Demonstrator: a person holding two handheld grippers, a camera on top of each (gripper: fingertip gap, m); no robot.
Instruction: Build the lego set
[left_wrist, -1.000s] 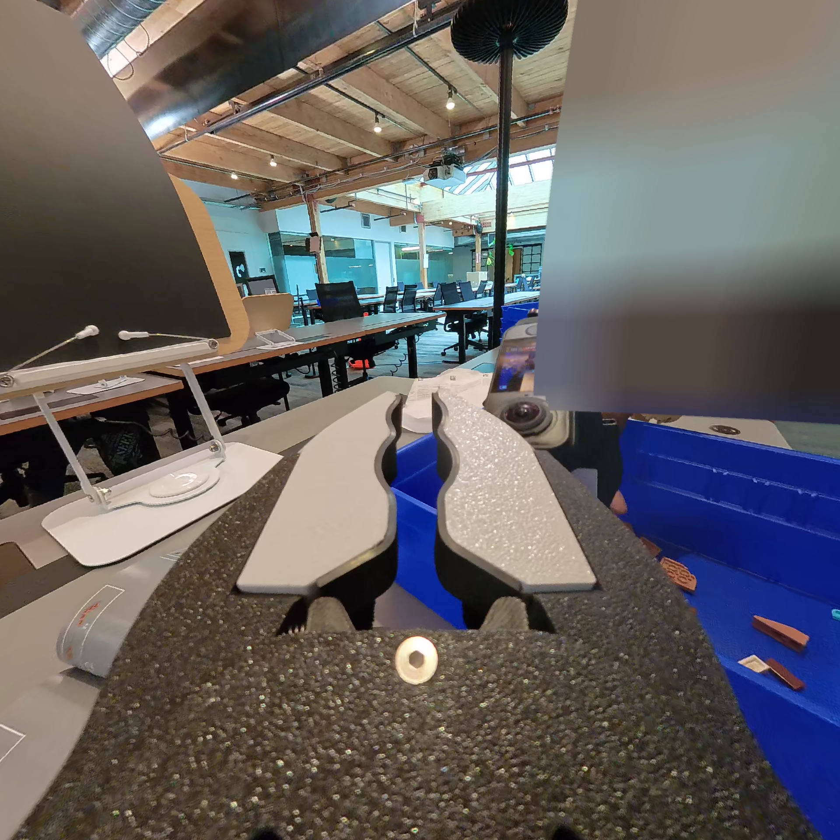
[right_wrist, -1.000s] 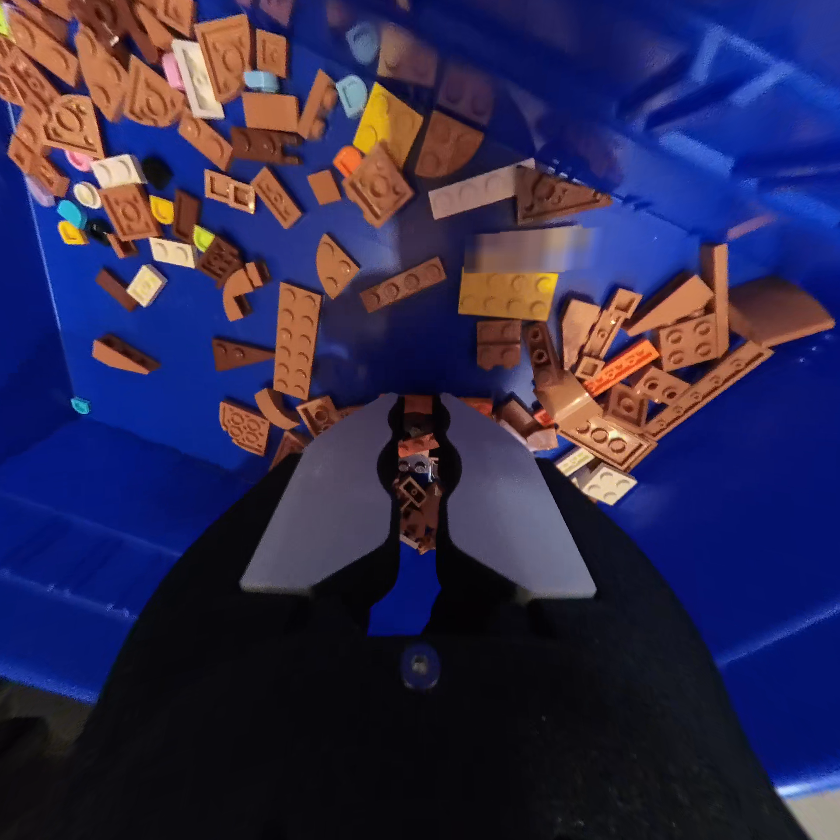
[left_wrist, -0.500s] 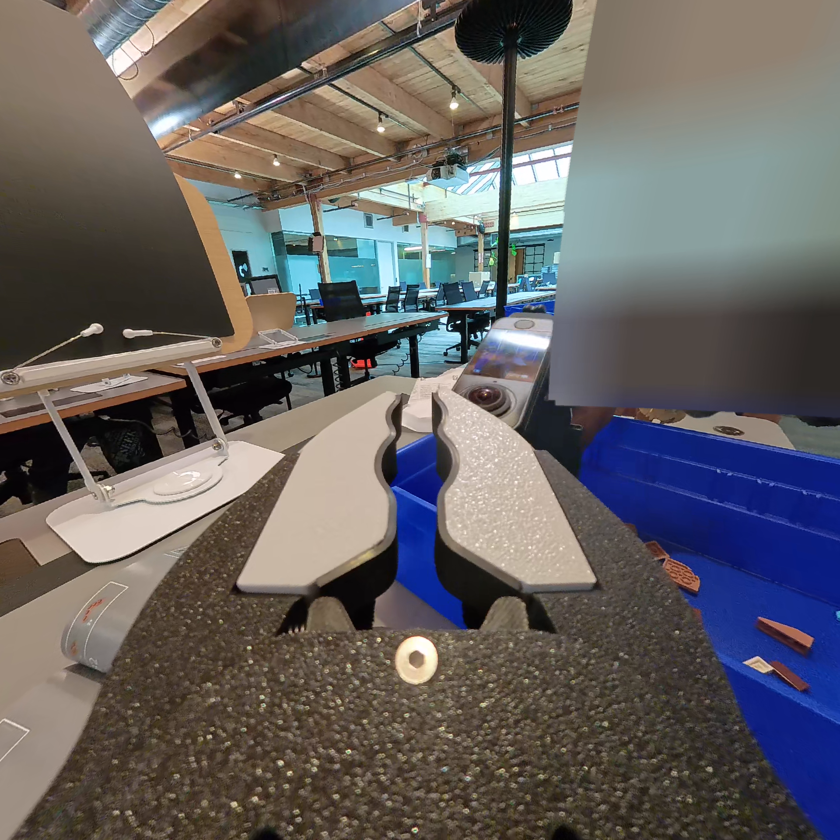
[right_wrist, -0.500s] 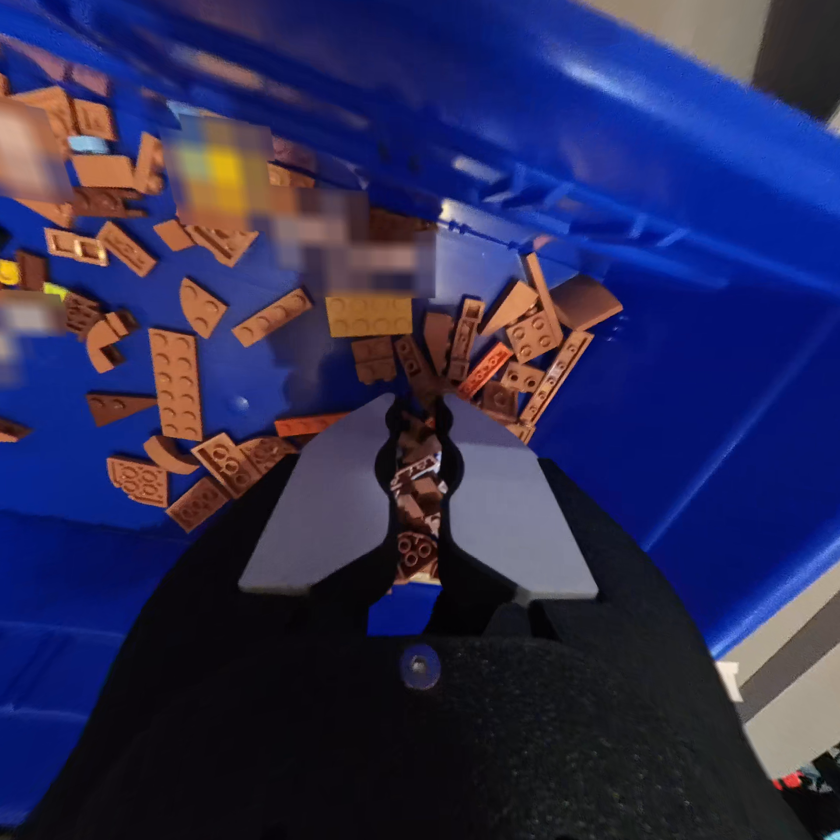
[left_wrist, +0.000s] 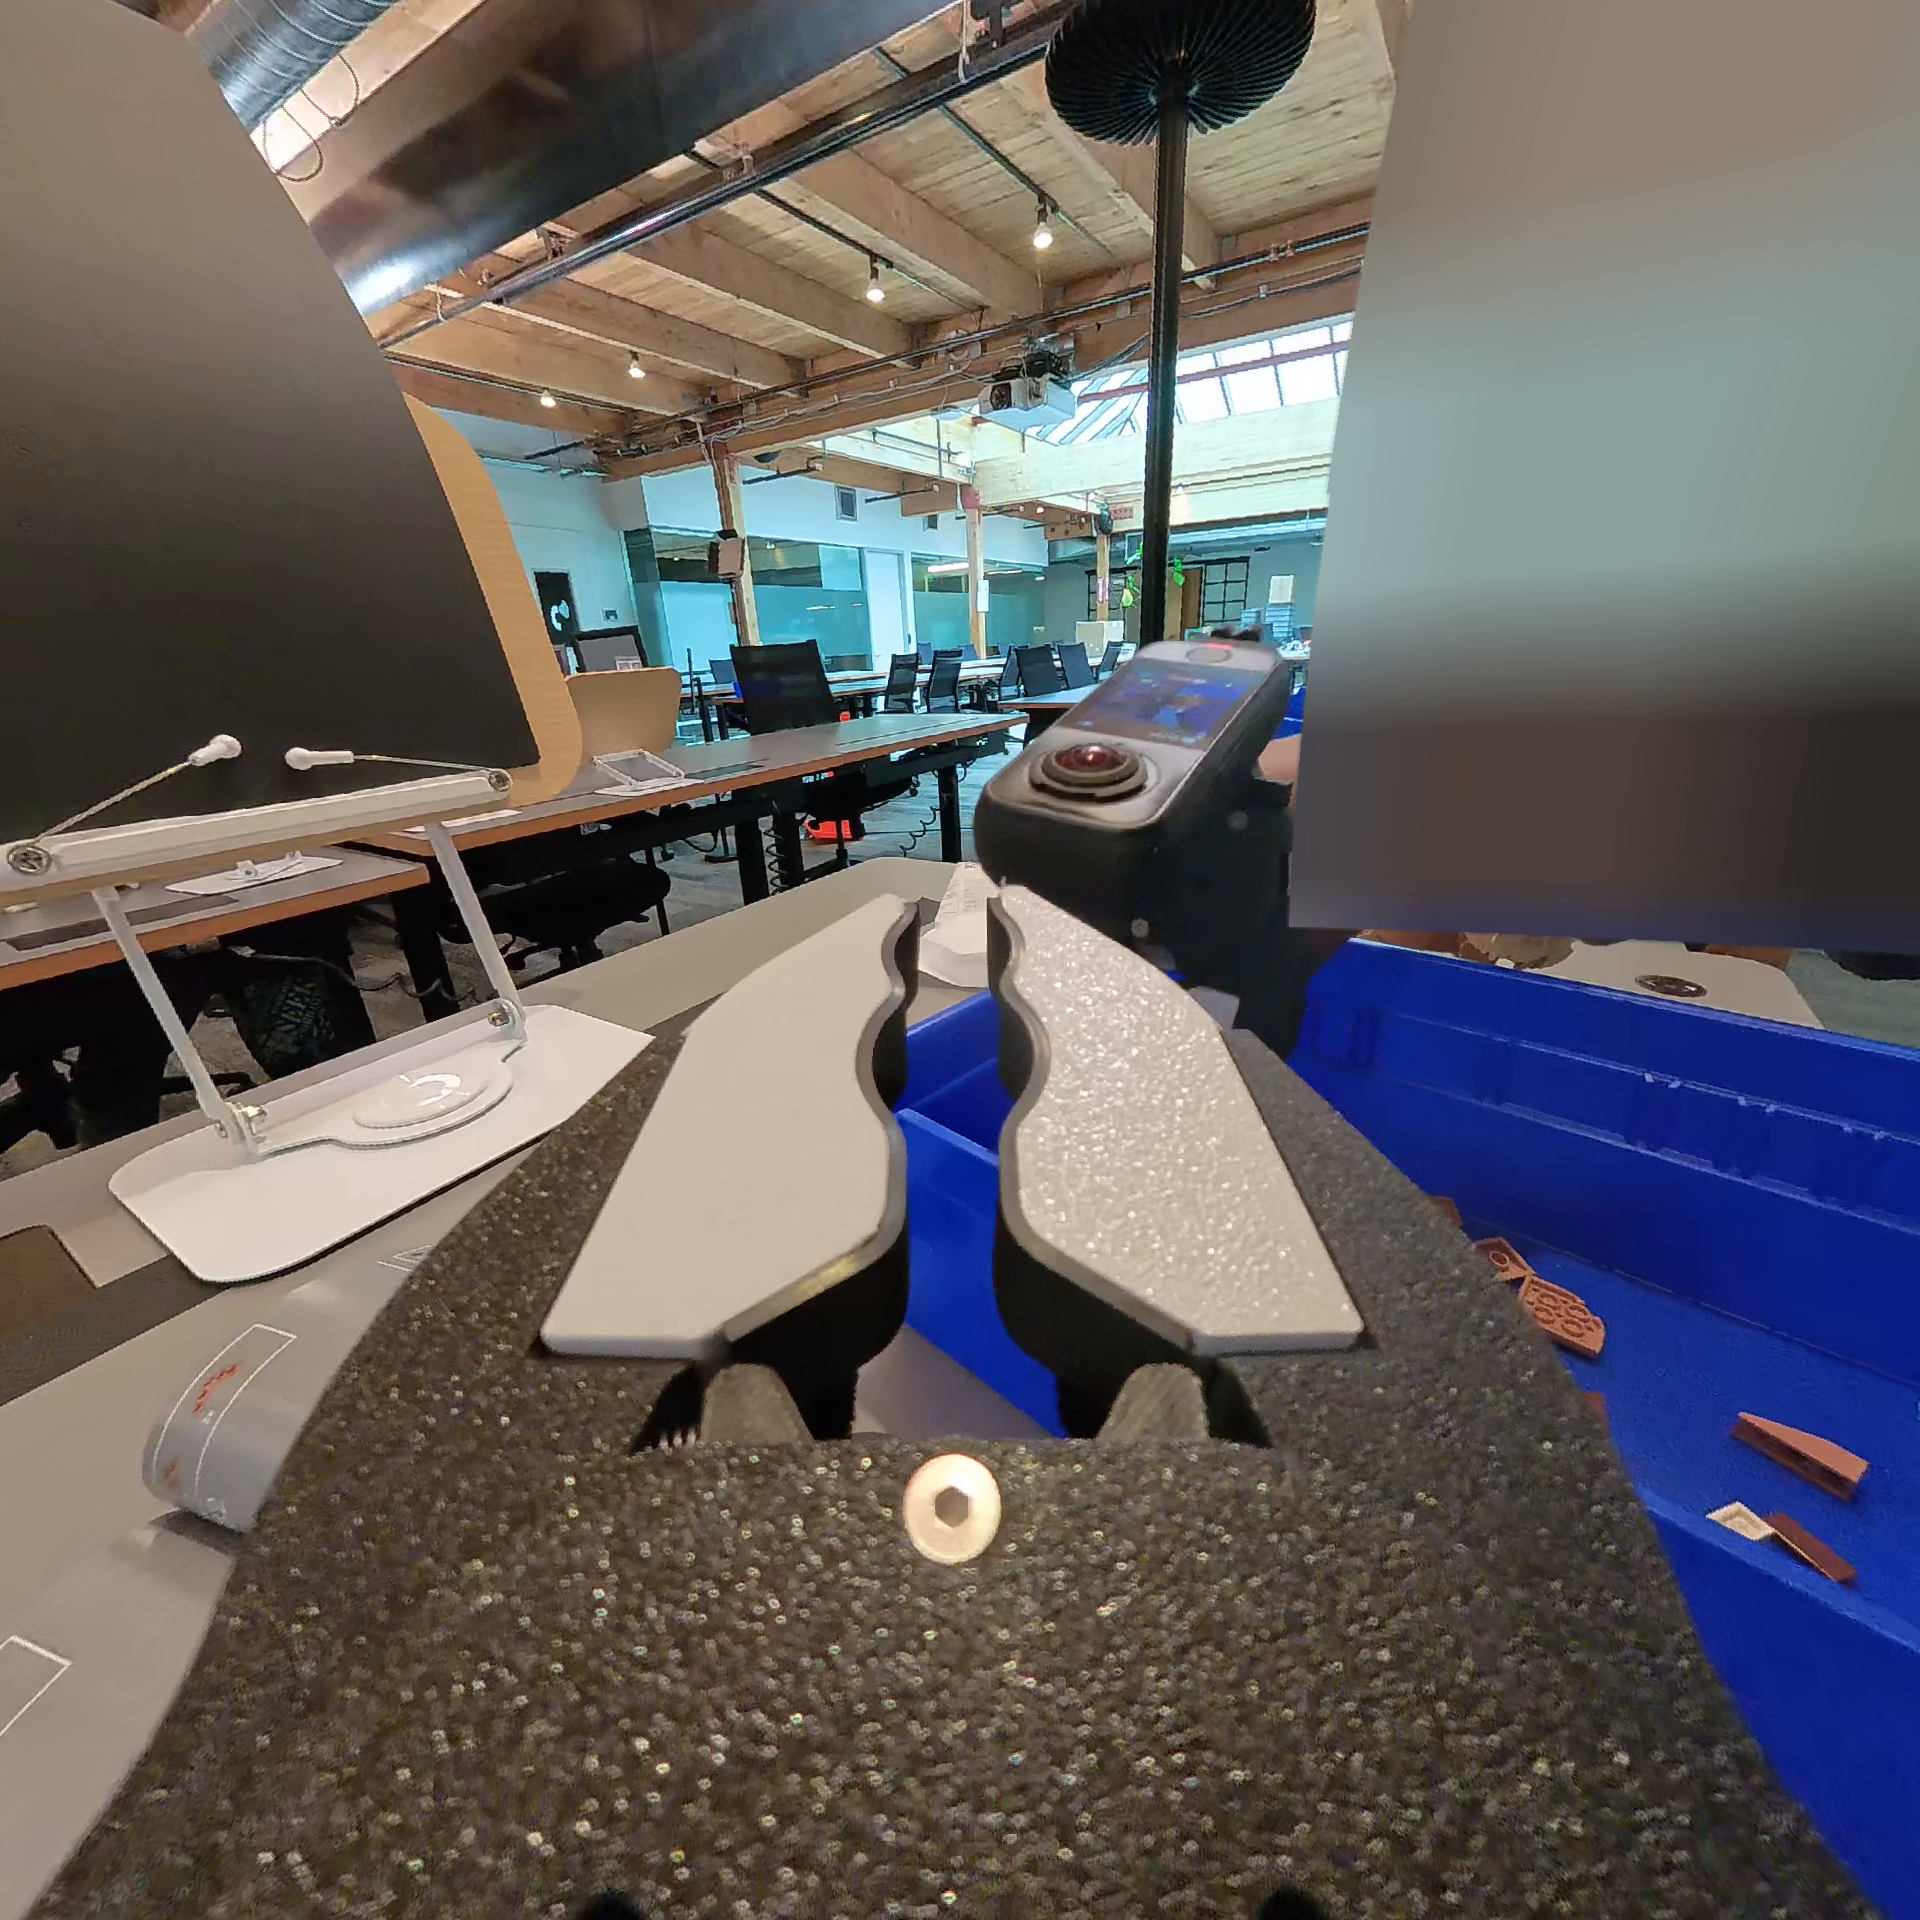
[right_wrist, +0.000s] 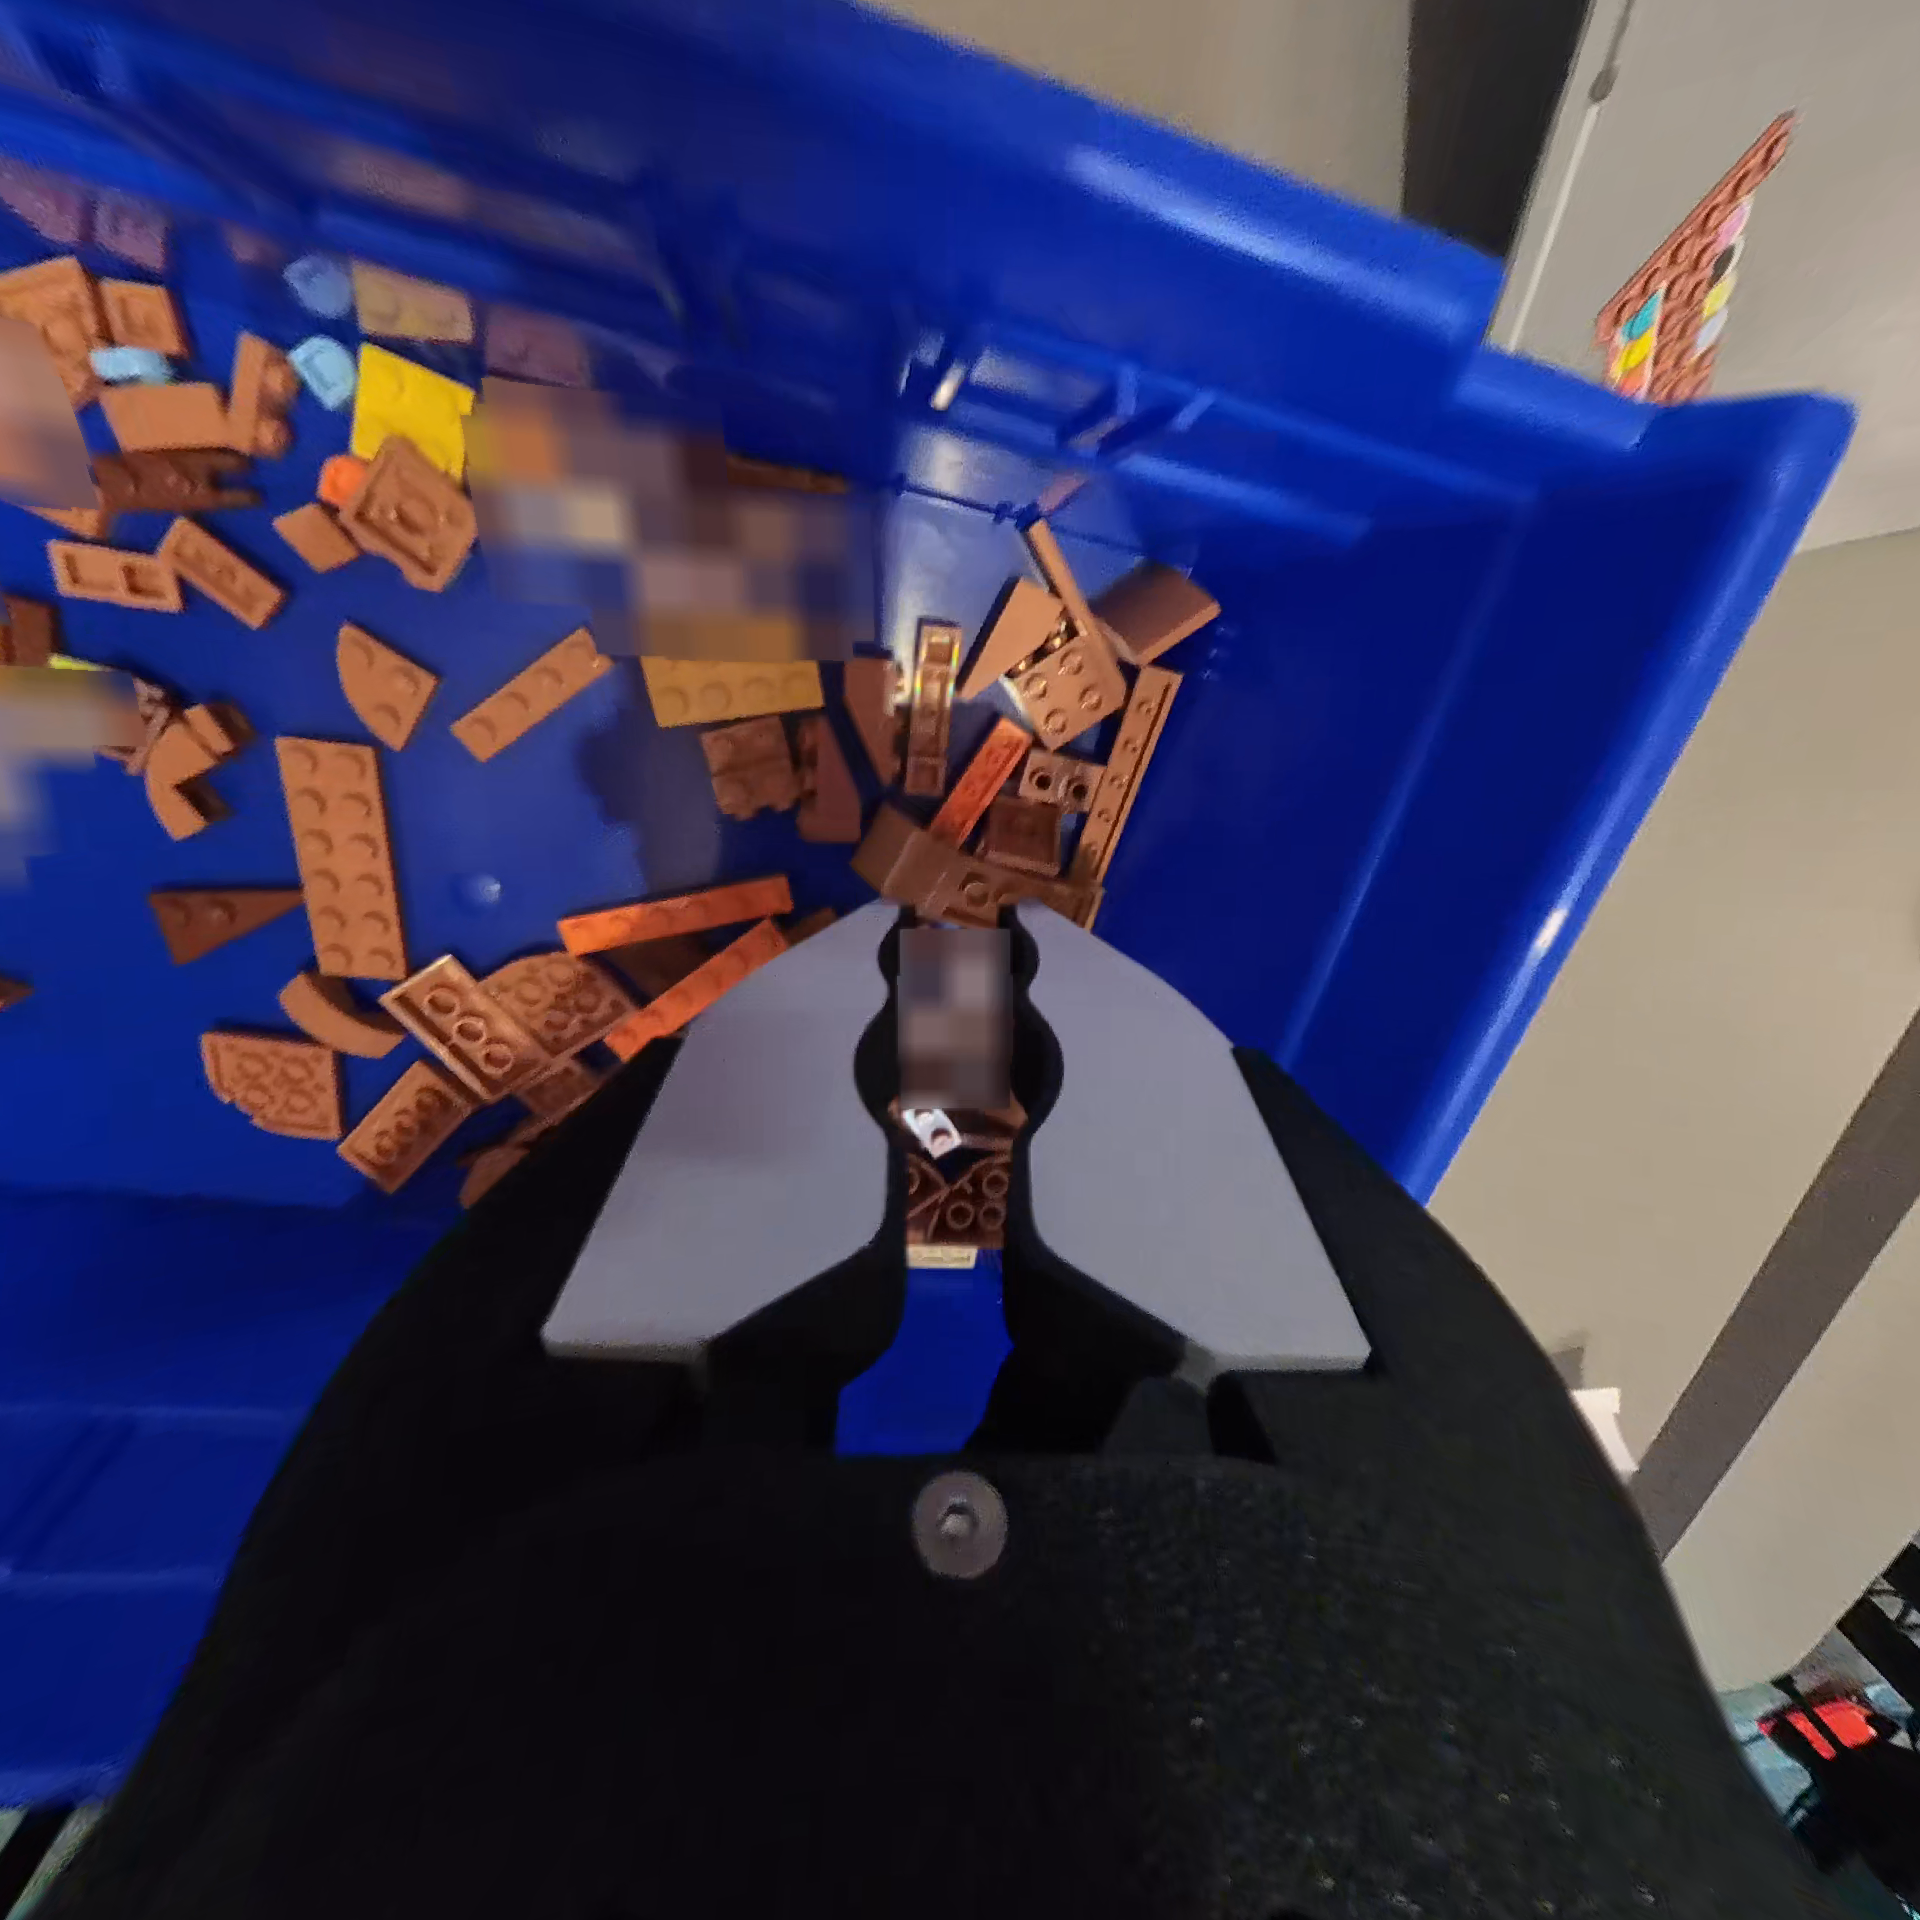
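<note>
My right gripper (right_wrist: 957, 920) hangs inside a blue bin (right_wrist: 1434, 665), over a heap of brown lego plates (right_wrist: 997, 769) in its far right corner. Its jaws stand nearly together with a narrow slit, and a mosaic patch covers the gap near the tips. No piece shows clamped between them. More brown plates, with a yellow plate (right_wrist: 405, 416), lie scattered to the left. My left gripper (left_wrist: 953, 906) hovers over the bin's left wall (left_wrist: 945, 1143), nearly shut and empty. The right gripper's camera body (left_wrist: 1132, 769) shows just beyond it.
A partly built brown lego plate with coloured tiles (right_wrist: 1683, 281) lies on the grey table beyond the bin's right corner. A white stand (left_wrist: 312, 1132) holding a dark board stands on the table at the left. Office desks and chairs fill the background. One gripper's finger ends stand about 20 cm off the other's. Between my right fingertips and the yellow plate (right_wrist: 405, 416) there is roughly 11 cm.
My right gripper swept right across the bin to its far right corner. In the left wrist view its camera body rose and shifted left. My left gripper stayed put.
</note>
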